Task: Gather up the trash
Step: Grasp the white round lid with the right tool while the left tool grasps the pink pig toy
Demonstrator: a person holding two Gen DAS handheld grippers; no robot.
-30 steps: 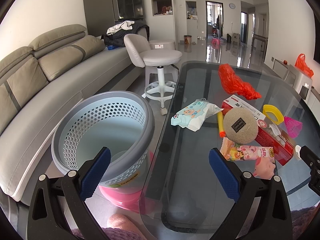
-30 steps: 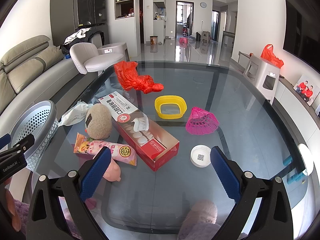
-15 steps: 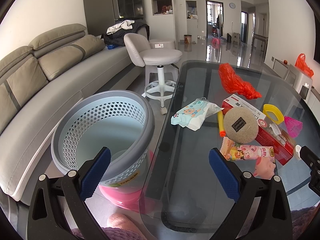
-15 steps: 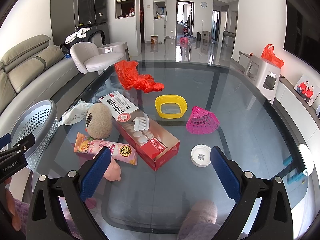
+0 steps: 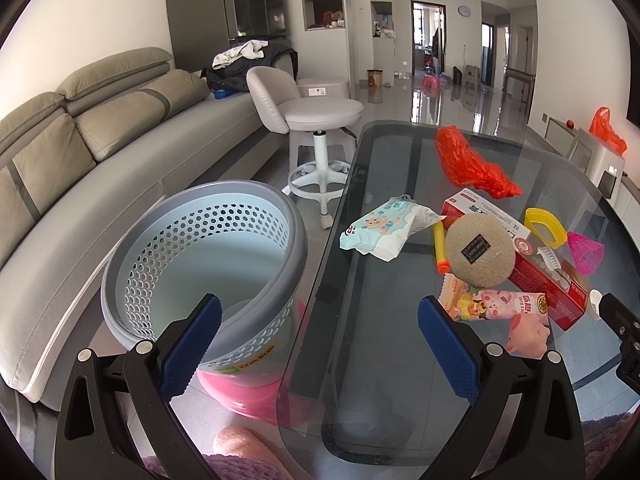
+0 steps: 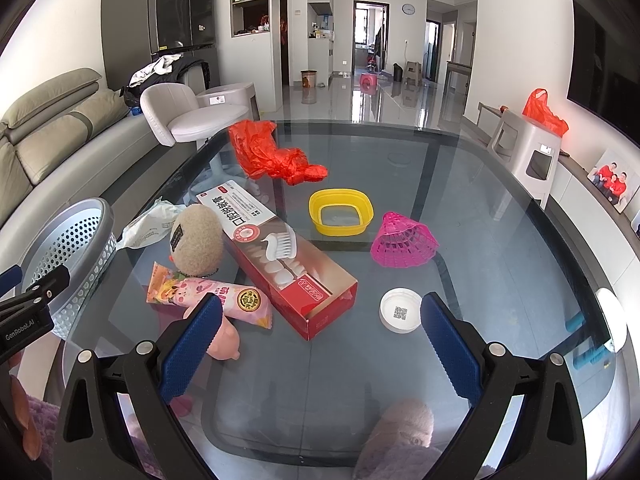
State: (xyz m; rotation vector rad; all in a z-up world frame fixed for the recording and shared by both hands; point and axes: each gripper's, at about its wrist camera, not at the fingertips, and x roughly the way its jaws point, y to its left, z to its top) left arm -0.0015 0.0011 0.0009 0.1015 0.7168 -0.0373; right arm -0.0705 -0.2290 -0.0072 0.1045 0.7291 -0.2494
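A grey perforated waste basket [image 5: 200, 264] stands on a pink stool left of the glass table [image 5: 380, 320]; it also shows in the right wrist view [image 6: 68, 248]. On the table lie a wet-wipes pack [image 5: 384, 228], a red plastic bag [image 6: 272, 156], a red toothpaste box [image 6: 280, 256], a tan round pad [image 6: 196, 240], a pink snack wrapper [image 6: 208, 296], a pink pig toy [image 5: 526, 334], a yellow ring [image 6: 340, 212], a pink mesh cone [image 6: 402, 240] and a white lid [image 6: 400, 310]. My left gripper [image 5: 320, 344] is open and empty over the table's left edge. My right gripper [image 6: 320, 344] is open and empty above the near table.
A grey sofa [image 5: 80, 152] runs along the left. A white swivel stool [image 5: 320, 120] stands beyond the basket. A white side cabinet with a red bag [image 6: 536, 136] stands at the right. My left gripper's side [image 6: 28, 312] shows at the right wrist view's left edge.
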